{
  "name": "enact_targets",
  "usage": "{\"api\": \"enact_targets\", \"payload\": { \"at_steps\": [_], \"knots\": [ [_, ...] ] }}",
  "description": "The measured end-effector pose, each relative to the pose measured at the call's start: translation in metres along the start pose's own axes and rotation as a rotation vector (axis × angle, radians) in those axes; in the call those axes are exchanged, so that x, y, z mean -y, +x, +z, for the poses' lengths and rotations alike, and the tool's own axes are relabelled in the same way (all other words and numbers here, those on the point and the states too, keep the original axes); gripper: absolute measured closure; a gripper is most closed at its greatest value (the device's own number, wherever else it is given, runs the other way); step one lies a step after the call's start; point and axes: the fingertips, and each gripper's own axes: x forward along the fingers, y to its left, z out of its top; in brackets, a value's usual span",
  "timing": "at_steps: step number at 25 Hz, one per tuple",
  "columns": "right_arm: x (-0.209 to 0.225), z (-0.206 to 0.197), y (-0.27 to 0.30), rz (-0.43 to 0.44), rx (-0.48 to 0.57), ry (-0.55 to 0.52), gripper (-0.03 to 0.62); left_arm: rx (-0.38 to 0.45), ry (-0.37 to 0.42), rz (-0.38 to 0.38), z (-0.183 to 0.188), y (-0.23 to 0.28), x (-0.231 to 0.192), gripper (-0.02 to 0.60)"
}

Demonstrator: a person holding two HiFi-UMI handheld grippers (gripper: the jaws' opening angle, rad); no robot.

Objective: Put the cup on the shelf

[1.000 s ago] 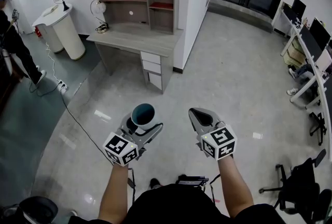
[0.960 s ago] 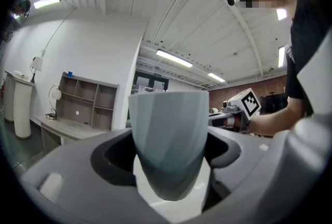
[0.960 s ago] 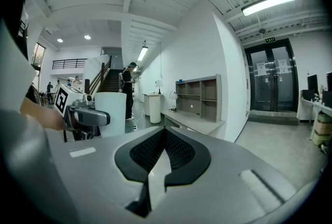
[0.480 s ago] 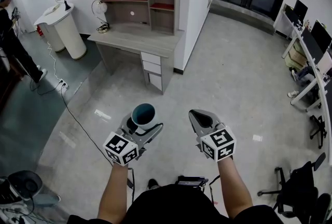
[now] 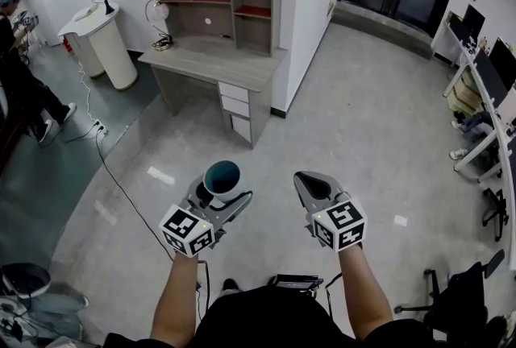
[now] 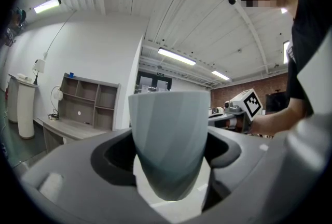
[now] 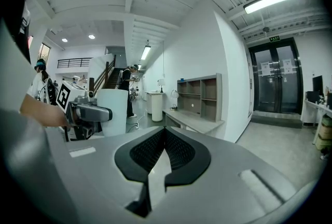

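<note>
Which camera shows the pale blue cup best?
The left gripper view: the pale blue-grey faceted cup fills the middle, close up, between the dark fingers. The head view shows the cup from above, only rim and inside. The right gripper view shows the cup small, at left.

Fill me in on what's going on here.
A person holds a gripper in each hand. The left gripper has its jaws clamped on a pale blue-grey cup, held upright. The right gripper carries nothing, its jaws together. The desk with its shelf stands ahead across the open floor, so the cup is not yet on it.
</note>
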Motion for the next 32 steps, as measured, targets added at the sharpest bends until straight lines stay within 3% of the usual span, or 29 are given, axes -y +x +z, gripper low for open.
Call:
{"api": "enact_targets", "payload": {
  "at_steps": [8,15,23,32],
  "knots": [
    [0.026,-0.010,-0.010,0.021,-0.012,0.000,0.582,-0.008,-0.016,0.014,-0.011,0.021,0.019,0.212],
    [0.038,-0.016,0.010,0.025,-0.023,0.019,0.583,-0.010,-0.033,0.028,-0.017,0.033,-0.002,0.213],
    [0.046,-0.007,0.068,0.011,-0.040,0.018,0.582,-0.013,-0.056,0.012,-0.019,0.048,-0.063,0.213],
    [0.047,0.017,0.160,-0.037,-0.051,0.034,0.583,-0.027,-0.048,-0.034,-0.004,0.060,-0.165,0.213]
  ]
}}
